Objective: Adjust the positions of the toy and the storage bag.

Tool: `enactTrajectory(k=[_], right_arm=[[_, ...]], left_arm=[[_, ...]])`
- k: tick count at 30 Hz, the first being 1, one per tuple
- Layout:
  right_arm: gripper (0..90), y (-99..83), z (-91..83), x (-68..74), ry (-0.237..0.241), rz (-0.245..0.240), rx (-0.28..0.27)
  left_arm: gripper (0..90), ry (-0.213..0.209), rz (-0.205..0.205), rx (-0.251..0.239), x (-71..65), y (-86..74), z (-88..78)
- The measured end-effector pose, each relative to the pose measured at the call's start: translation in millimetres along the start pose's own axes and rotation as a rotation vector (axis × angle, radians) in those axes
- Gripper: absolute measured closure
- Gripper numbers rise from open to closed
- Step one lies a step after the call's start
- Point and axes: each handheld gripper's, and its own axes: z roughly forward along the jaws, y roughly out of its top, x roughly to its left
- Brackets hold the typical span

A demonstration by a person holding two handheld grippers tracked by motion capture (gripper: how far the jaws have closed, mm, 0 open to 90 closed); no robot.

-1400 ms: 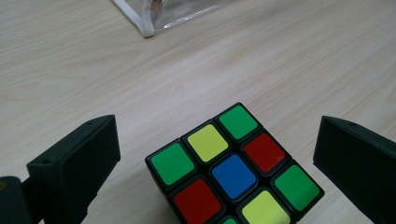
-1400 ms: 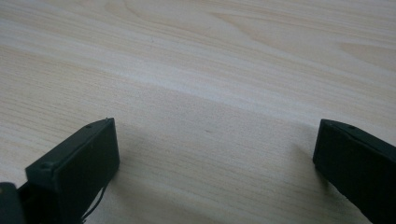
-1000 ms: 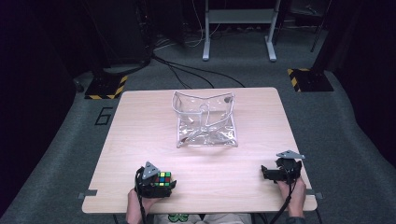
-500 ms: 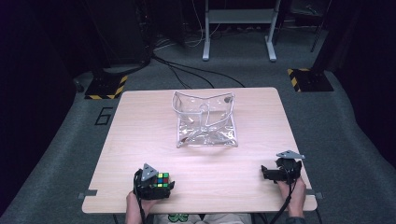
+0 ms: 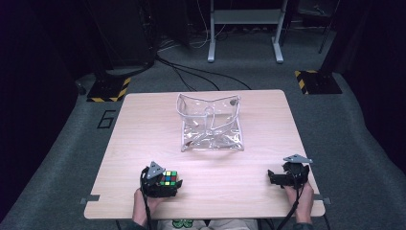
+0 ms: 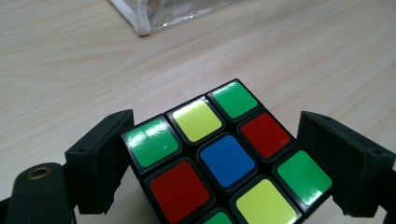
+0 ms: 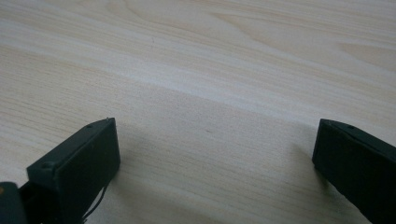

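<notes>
A scrambled colour cube point(image 5: 168, 178) sits near the table's front left edge, with my left gripper point(image 5: 165, 184) shut on it. In the left gripper view the cube point(image 6: 219, 158) lies between both black jaws, showing green, yellow, red and blue tiles; my left gripper point(image 6: 219, 126) presses on its sides. My right gripper point(image 5: 272, 178) rests at the front right of the table. In the right gripper view my right gripper point(image 7: 215, 135) stands open over bare wood, with nothing between its jaws.
A clear plastic pouch point(image 5: 210, 127) with a white rim lies open at the middle of the wooden table point(image 5: 143, 124); its corner point(image 6: 154, 14) lies ahead of the cube. Dark floor, cables and stands surround the table.
</notes>
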Motion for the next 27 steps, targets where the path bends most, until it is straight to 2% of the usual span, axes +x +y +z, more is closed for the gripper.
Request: enactTrajectory(k=[5, 11, 15, 23, 27], right_arm=[[0.0, 0.0, 0.0, 0.0, 0.000, 0.000, 0.000], [0.1, 0.0, 0.1, 0.3, -0.002, 0.004, -0.002], [0.1, 0.1, 0.1, 0.4, -0.002, 0.004, -0.002], [0.1, 0.0, 0.0, 0.4, -0.002, 0.005, -0.001], [0.1, -0.3, 0.0, -0.1, -0.002, -0.003, -0.002]], left_arm=[[12.4, 0.012, -0.016, -0.013, -3.0, -3.0, 0.5], [5.3, 0.007, -0.023, -0.010, -3.7, -7.6, 1.3], [9.2, 0.022, -0.022, 0.000, -4.1, -9.1, 3.0], [11.2, 0.005, -0.016, -0.004, -3.5, -13.9, 2.8], [11.7, -0.003, 0.001, 0.003, -3.0, -13.9, 1.4]])
